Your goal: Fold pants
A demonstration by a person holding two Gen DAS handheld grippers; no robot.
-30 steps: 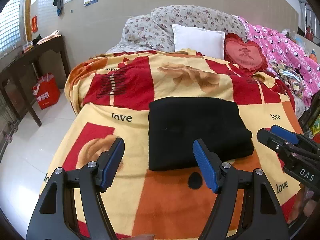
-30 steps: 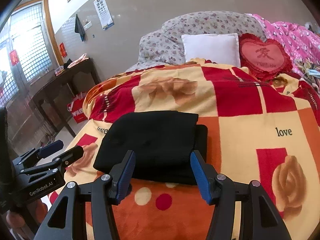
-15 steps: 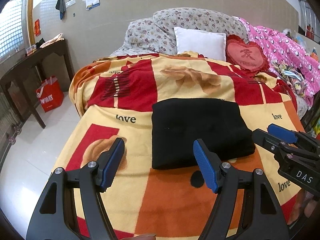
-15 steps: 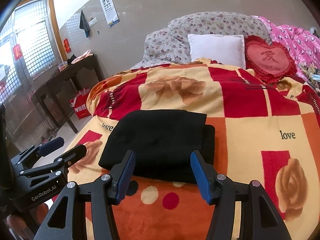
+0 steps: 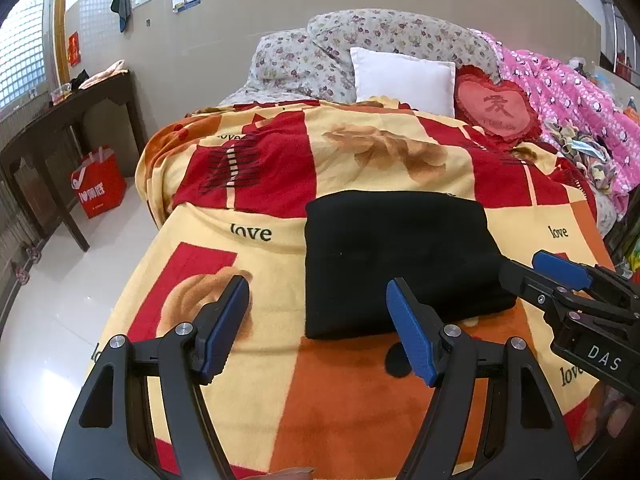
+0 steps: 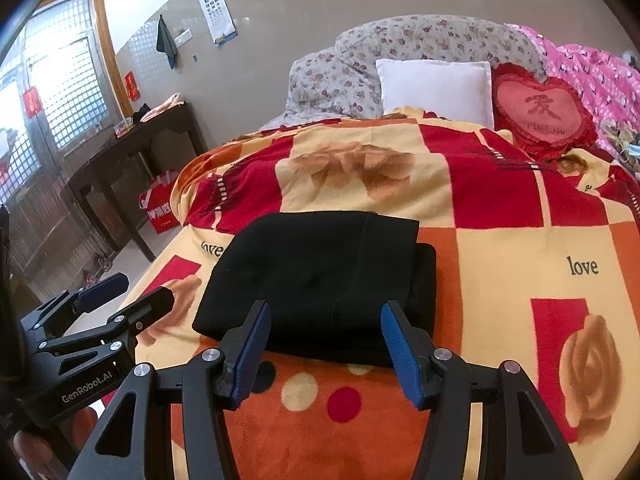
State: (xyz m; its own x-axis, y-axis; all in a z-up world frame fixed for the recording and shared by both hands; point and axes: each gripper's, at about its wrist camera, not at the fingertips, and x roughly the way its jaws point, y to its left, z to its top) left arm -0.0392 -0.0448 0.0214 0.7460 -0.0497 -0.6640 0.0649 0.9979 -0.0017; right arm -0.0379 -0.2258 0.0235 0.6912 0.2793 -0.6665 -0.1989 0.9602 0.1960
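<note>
Black pants (image 5: 400,256) lie folded into a thick rectangle on the patterned red, yellow and orange blanket (image 5: 248,184); they also show in the right wrist view (image 6: 320,276). My left gripper (image 5: 316,320) is open and empty, held above the blanket in front of the pants' near left corner. My right gripper (image 6: 324,340) is open and empty, held just in front of the pants' near edge. The right gripper also shows at the right of the left wrist view (image 5: 560,280). The left gripper shows at the left of the right wrist view (image 6: 120,296).
The bed's head has a floral quilt (image 5: 372,48), a white pillow (image 5: 404,76), a red heart cushion (image 5: 496,108) and a pink quilt (image 5: 576,96). A dark wooden table (image 5: 68,120) and a red bag (image 5: 100,184) stand on the white floor at the left.
Both grippers have drawn back a little from the folded pants and stayed open. The pants have not moved.
</note>
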